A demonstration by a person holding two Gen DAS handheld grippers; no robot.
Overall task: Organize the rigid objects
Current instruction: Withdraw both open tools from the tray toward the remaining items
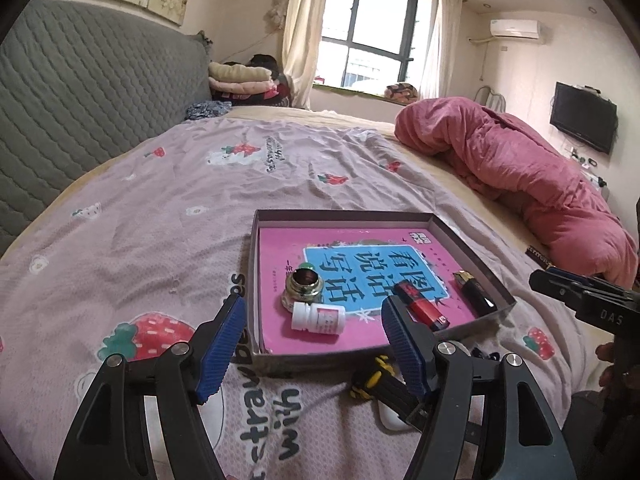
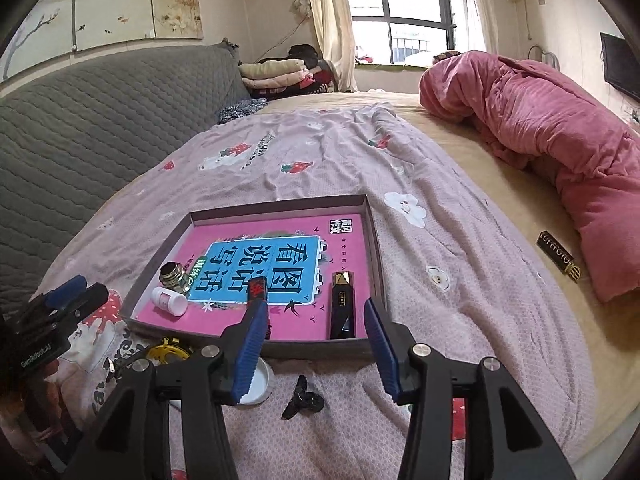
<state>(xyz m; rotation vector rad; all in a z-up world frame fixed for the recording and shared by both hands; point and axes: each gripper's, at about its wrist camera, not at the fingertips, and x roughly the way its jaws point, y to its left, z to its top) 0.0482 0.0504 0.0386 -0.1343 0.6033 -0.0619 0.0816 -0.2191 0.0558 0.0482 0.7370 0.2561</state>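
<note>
Both tongs, left [image 1: 312, 344] and right [image 2: 316, 340], are held released above the tray [image 2: 376, 248]; loose clip [image 2: 302, 402] lies nearest the right.

Light: soft daylight from the window [image 1: 370, 36], which is blown out
Shadows: faint on the bedspread [image 1: 160, 208]
Sharpness: mostly crisp
Edges: strong fisheye bending, dark corner vignette

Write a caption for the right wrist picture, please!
Open right gripper hovers near a tray holding a pink book.
</note>
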